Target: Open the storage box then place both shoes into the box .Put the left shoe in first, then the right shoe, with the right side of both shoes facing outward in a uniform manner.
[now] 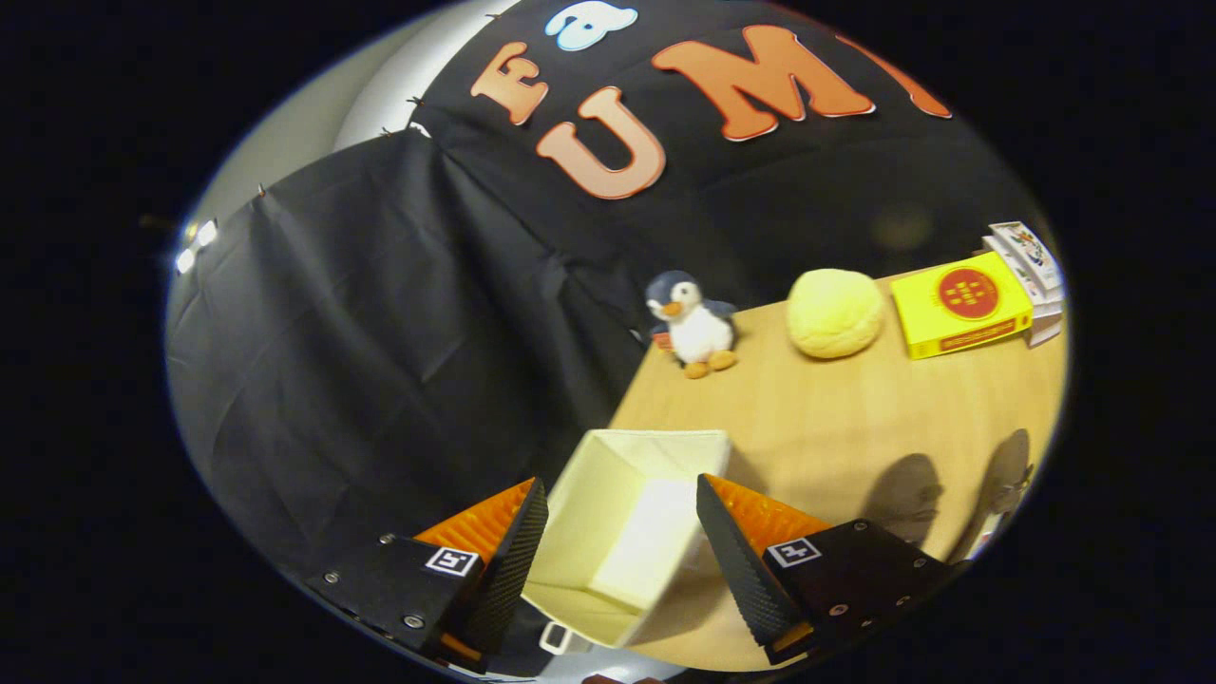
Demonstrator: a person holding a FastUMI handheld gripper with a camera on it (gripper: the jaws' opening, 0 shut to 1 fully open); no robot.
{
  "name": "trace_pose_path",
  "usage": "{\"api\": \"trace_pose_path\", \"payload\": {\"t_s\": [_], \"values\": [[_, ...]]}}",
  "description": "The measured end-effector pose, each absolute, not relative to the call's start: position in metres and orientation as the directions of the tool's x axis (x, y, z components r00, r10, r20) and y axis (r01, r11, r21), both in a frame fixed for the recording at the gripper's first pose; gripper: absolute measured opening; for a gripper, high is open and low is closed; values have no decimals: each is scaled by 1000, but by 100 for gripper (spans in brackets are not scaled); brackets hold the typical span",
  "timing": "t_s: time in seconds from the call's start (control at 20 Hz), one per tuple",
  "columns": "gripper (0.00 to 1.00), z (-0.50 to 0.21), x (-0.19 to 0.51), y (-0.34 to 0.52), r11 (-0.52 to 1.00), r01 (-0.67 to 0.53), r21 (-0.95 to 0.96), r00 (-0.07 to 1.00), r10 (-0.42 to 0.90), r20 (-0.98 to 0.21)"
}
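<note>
gripper [622,532] standing wide open, gripping nothing | storage box [627,532] sitting open and empty between the fingers, at the near corner of the table [855,427] | beyond the box: plush penguin [692,323], yellow ball [834,312], yellow carton [959,306], card packs [1031,271] resting against the booth wall

A: Warm, dim light here. Table [855,418] glows, cloth wall [380,361] stays dark.
B: Two small lamps [195,245] glare far left. Soft shadows [907,499] fall near right.
A: Fisheye bends the edges; the box [627,532] looks slightly blown out inside.
</note>
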State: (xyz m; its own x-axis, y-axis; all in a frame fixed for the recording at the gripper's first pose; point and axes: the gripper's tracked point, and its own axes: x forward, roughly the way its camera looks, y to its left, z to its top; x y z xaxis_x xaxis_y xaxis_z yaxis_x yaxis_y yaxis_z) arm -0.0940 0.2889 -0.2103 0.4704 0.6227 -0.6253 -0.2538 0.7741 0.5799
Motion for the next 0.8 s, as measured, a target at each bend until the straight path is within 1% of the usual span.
{"api": "trace_pose_path", "payload": {"t_s": [0.1, 0.25, 0.35, 0.5, 0.8], "values": [[94, -227, -101, 247, 826, -227, 516, 489, 555, -674], [94, -260, -115, 197, 883, -192, 428, 484, 465, -742], [95, -279, -124, 173, 906, -190, 378, 475, 422, -772], [92, -306, -139, 151, 922, -173, 346, 439, 387, -811], [87, -358, -158, 134, 943, -161, 292, 380, 332, -863]]}}
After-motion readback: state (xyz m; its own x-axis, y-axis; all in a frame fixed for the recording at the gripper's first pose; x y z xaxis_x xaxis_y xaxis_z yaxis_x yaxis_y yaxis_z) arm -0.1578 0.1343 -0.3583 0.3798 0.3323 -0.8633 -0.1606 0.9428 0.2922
